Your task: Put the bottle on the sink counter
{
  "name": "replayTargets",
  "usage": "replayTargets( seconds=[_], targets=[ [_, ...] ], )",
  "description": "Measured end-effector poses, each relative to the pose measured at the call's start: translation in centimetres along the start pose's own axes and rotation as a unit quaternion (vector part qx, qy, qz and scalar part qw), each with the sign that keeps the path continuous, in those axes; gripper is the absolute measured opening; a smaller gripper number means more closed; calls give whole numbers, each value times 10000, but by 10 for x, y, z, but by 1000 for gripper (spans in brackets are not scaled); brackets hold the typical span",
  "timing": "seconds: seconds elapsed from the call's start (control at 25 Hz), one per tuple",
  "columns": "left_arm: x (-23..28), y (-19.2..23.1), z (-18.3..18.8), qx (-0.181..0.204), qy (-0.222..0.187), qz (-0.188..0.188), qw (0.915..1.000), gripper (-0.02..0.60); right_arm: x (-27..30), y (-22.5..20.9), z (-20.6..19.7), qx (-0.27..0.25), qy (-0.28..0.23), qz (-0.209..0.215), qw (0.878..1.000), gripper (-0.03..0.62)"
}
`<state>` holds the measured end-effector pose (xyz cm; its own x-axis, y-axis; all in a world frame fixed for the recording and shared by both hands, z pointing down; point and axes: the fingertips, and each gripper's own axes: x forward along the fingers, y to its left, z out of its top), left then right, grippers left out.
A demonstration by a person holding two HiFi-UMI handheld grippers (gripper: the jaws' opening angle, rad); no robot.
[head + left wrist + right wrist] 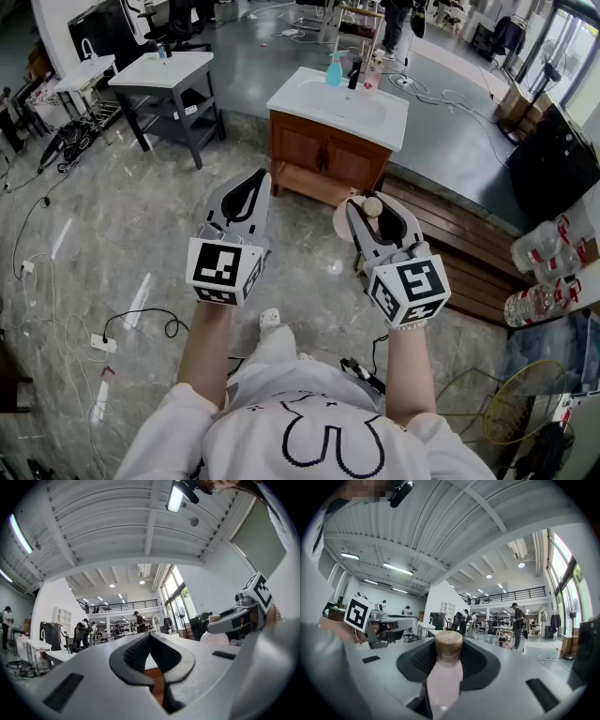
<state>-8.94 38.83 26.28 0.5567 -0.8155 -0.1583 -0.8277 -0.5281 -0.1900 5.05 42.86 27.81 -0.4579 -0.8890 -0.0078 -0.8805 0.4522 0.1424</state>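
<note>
The left gripper point(255, 180) is hovering above the marble floor point(112, 244), its jaws pressed together with nothing between them. Beside it, the right gripper point(380, 214) is clamping a pink bottle point(444, 677) with a tan cap, held in the air, well short of the white sink counter point(309, 92) ahead.

Low at 6 o'clock: left gripper point(150, 637), tips touching, nothing between. Sliver of brown wooden cabinet point(158, 681) through the gap under the tips. At 3 o'clock: right gripper point(222, 622) with marker cube point(257, 589), pink bottle point(214, 639) at its jaws, grip unclear from here. At 12 o'clock: ceiling beams, lit lamp point(175, 498). At 9 o'clock: people point(83, 632) far off. At 8 o'clock: white table point(44, 654). Near centre: balcony railing point(122, 604), tall windows point(174, 603).
</note>
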Motion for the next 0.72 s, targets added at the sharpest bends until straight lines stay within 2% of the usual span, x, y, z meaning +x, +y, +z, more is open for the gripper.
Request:
replayTargets(
  seconds=[0.36,0.72],
  targets=[
    [28,5,-9,-71,4,-29,10000,9,15,-22,-10,-19,106,-92,9999,146],
    [101,36,-34,-174,2,11,9998,9,76,-70,-22,61,146,-10,9999,146]
  ],
)
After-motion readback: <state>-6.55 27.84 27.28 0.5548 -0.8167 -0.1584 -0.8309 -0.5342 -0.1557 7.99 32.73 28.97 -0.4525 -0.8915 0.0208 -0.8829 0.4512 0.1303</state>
